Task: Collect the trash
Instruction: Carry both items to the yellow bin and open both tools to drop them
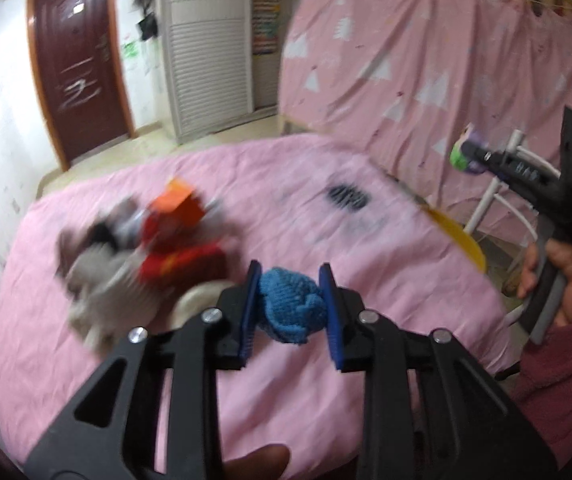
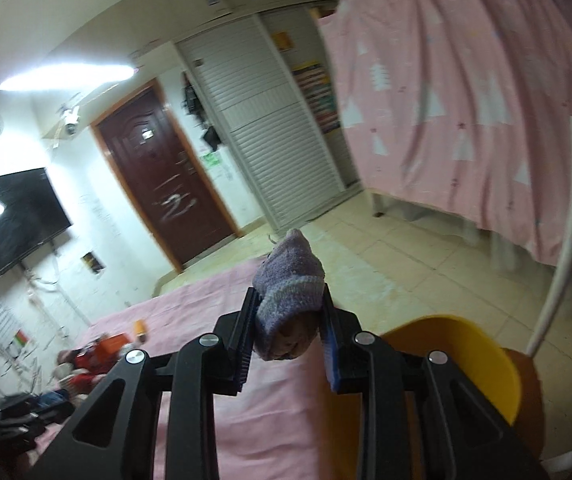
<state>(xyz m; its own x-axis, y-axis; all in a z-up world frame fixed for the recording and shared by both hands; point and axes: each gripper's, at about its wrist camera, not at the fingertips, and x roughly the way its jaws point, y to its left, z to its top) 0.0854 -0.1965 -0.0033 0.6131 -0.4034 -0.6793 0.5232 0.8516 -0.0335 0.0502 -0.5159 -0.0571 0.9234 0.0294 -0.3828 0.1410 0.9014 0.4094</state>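
Left cam: left gripper [image 1: 290, 310] pinches a blue knit sock [image 1: 290, 306] tight between its blue pads, up over the pink bed [image 1: 326, 400]. Blurry pile of clothes [image 1: 141, 256] lies on the bed to the left, w/ an orange box [image 1: 175, 196] on it. Right gripper [image 1: 470, 155] is far right, w/ something purple and green at its tip. Yellow bin [image 1: 462, 240] at the bed edge.

Right cam: right gripper [image 2: 288, 322] squeezes a purple sock [image 2: 290, 284], held up over the bed [image 2: 269, 420]. Bin [image 2: 482, 356] is just below, right. White chair [image 2: 566, 240] beside it. Brown door [image 2: 157, 176] and TV [image 2: 13, 220] far back.
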